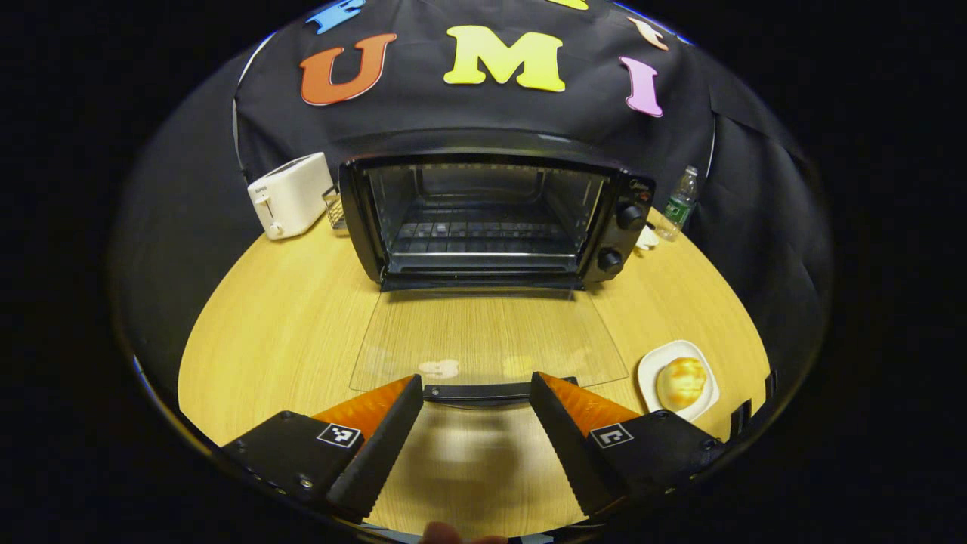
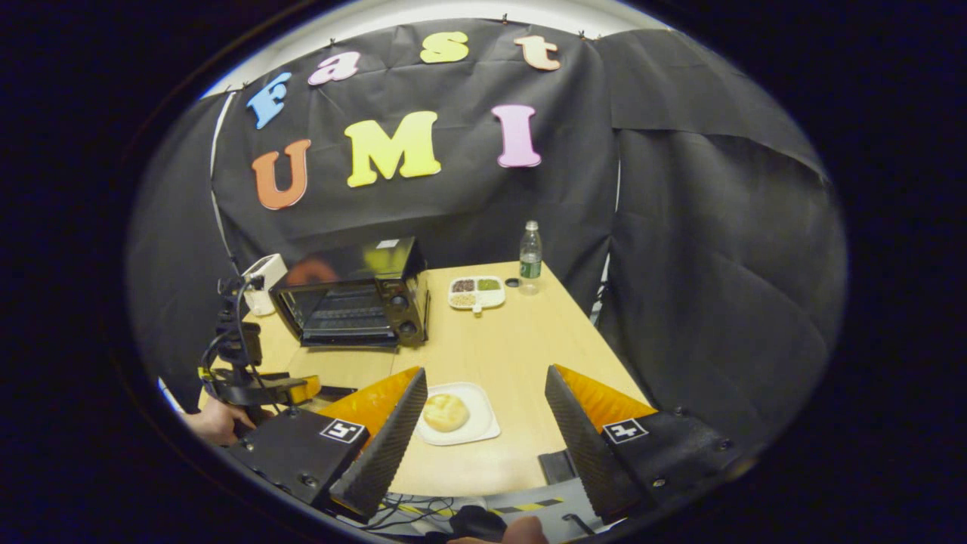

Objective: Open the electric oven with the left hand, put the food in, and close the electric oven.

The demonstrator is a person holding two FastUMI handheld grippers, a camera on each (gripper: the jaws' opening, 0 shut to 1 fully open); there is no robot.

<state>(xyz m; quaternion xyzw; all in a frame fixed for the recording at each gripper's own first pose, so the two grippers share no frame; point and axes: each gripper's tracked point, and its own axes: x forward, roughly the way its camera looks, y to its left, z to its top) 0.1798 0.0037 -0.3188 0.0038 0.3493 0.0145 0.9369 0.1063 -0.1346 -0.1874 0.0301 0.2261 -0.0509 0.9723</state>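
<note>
The black electric oven stands at the back of the table with its glass door folded down flat toward me and its wire rack bare. My left gripper is open, its fingers either side of the door's dark handle and not pressing it. A round bun lies on a white plate right of the door. In the right gripper view, my right gripper hangs open above the near table edge, with the bun on its plate beyond the left finger. The oven sits farther back left.
A white toaster stands left of the oven, and a water bottle and a sectioned dish of foods to its right. The left gripper, held by a hand, is at the left. Cables lie below the table's near edge.
</note>
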